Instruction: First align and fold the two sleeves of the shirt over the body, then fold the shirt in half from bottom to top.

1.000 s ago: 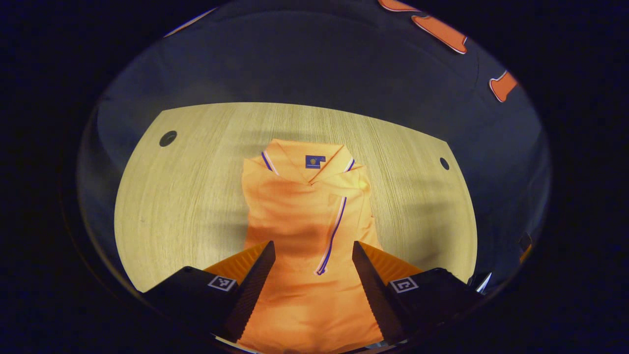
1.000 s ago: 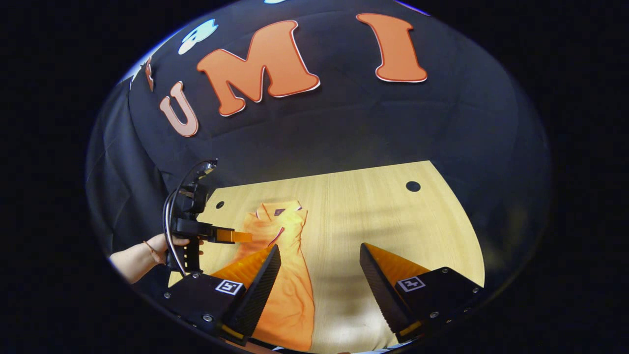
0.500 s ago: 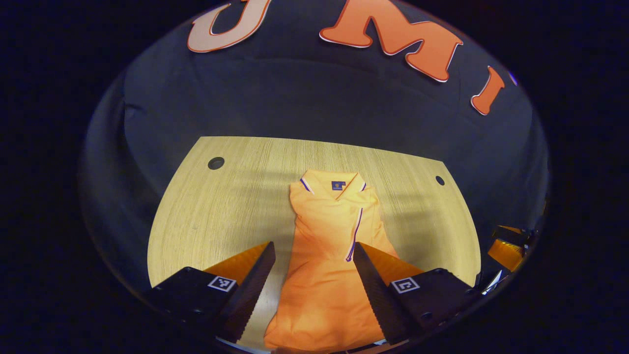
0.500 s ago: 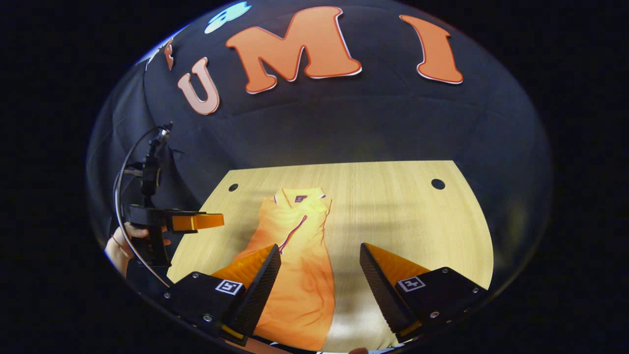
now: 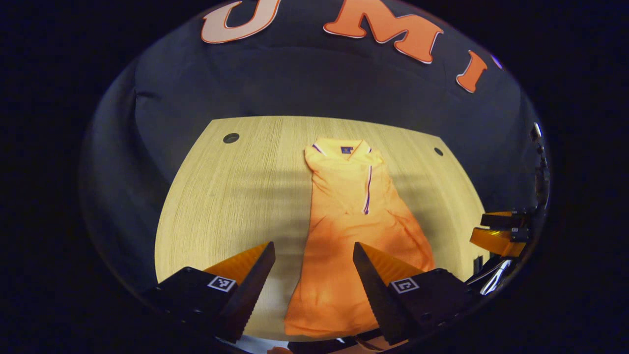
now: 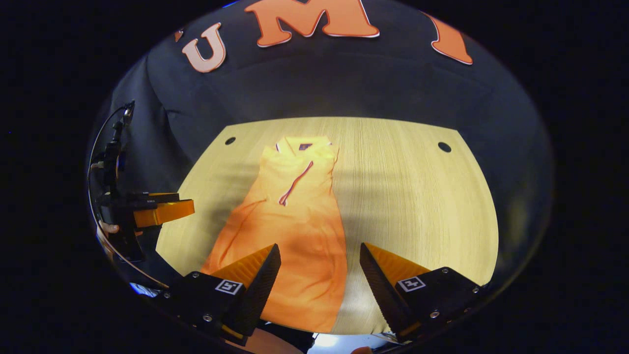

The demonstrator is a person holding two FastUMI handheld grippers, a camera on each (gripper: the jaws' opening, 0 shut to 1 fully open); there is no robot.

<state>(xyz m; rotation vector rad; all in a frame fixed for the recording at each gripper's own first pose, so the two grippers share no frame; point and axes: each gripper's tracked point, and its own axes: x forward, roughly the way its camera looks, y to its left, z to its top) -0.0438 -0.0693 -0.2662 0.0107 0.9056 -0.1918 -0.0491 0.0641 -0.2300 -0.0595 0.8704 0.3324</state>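
Note:
An orange polo shirt (image 5: pixel 351 216) lies flat on the wooden table (image 5: pixel 236 196), collar at the far end, both sleeves folded in over the body so it forms a long narrow strip. A purple-and-white sleeve trim (image 5: pixel 367 189) runs down its chest. My left gripper (image 5: pixel 313 250) hovers open above the near hem, holding nothing. In the right gripper view the same shirt (image 6: pixel 290 226) stretches away from me, and my right gripper (image 6: pixel 319 253) is open over the shirt's lower right edge, empty. The left gripper (image 6: pixel 164 209) appears at the left edge there, held by a hand.
Two round cable holes (image 5: pixel 231 138) (image 5: pixel 438 151) sit near the table's far corners. Black booth cloth (image 5: pixel 314 88) hangs behind the table. The right gripper's fingers (image 5: pixel 496 231) show at the right edge of the left gripper view. Bare wood lies on both sides of the shirt.
Both grippers have pulled back toward the near table edge, away from the shirt's chest; the shirt now looks farther off and its hem is in view. Both stayed open.

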